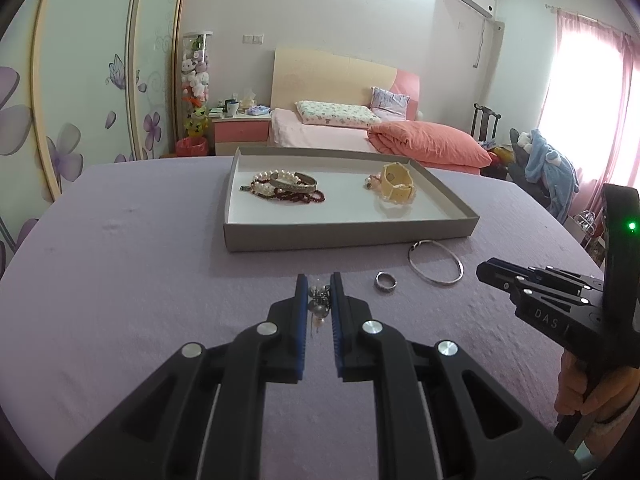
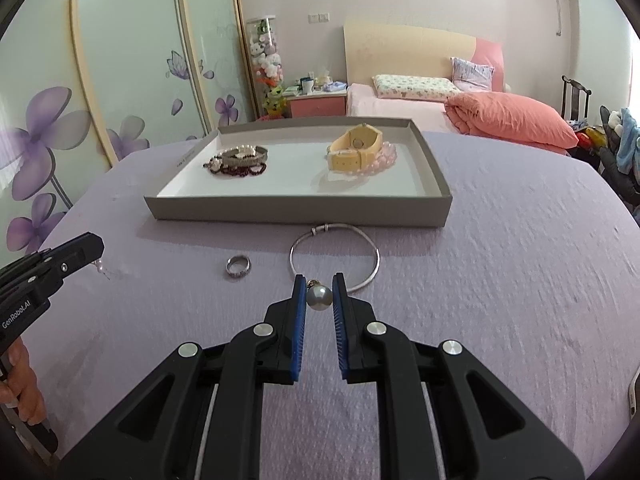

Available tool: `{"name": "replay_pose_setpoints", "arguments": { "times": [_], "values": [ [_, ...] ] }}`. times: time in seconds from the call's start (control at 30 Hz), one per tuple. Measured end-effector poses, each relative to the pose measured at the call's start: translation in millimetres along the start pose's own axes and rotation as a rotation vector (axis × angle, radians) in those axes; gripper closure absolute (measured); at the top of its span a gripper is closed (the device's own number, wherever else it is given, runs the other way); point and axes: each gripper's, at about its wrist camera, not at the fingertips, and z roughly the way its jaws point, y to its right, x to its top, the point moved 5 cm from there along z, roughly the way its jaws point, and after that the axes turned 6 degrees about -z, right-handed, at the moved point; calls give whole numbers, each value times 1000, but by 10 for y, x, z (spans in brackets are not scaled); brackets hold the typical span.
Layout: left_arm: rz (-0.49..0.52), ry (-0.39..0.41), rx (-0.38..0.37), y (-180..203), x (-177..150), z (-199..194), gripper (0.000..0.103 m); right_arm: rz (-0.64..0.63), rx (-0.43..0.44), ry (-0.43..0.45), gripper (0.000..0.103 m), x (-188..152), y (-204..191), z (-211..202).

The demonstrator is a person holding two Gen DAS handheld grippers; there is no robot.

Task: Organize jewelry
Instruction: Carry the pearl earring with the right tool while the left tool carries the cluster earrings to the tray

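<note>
My left gripper (image 1: 319,281) is shut on a dangling pearl earring (image 1: 319,307), held just above the purple cloth. My right gripper (image 2: 319,280) is shut on a grey pearl earring (image 2: 319,298) near the silver bangle (image 2: 334,256). A silver ring (image 2: 238,267) lies on the cloth to the left of the bangle. Behind them stands a shallow grey tray (image 2: 296,213). It holds a heap of bracelets (image 2: 240,160) on the left, and a cream watch (image 2: 355,152) and a pink pearl bracelet (image 2: 386,159) on the right. In the left wrist view the ring (image 1: 386,281) and bangle (image 1: 435,266) lie right of my fingers.
The purple cloth (image 1: 140,280) covers a round table. A person's hand (image 1: 588,396) holds the right gripper (image 1: 484,273) at the right edge, and the left gripper (image 2: 96,245) shows at the left edge of the right wrist view. A bed and a wardrobe stand beyond the table.
</note>
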Motion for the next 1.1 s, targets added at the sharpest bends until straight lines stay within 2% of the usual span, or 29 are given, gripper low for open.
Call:
{"name": "replay_pose_setpoints", "arguments": {
  "times": [0.27, 0.37, 0.53, 0.9, 1.1],
  "values": [
    [20, 88, -3, 125, 294, -43, 91, 16, -24, 160, 89, 480, 63, -221],
    [28, 130, -2, 169, 504, 20, 91, 24, -22, 212, 89, 691, 64, -214],
    [16, 147, -3, 166, 819, 270, 91, 37, -24, 279, 89, 1033, 80, -56],
    [20, 178, 22, 143, 1375, 882, 91, 79, -34, 322, 89, 1523, 231, 433],
    [14, 155, 29, 136, 1444, 1233, 91, 98, -53, 284, 89, 1524, 319, 808]
  ]
}}
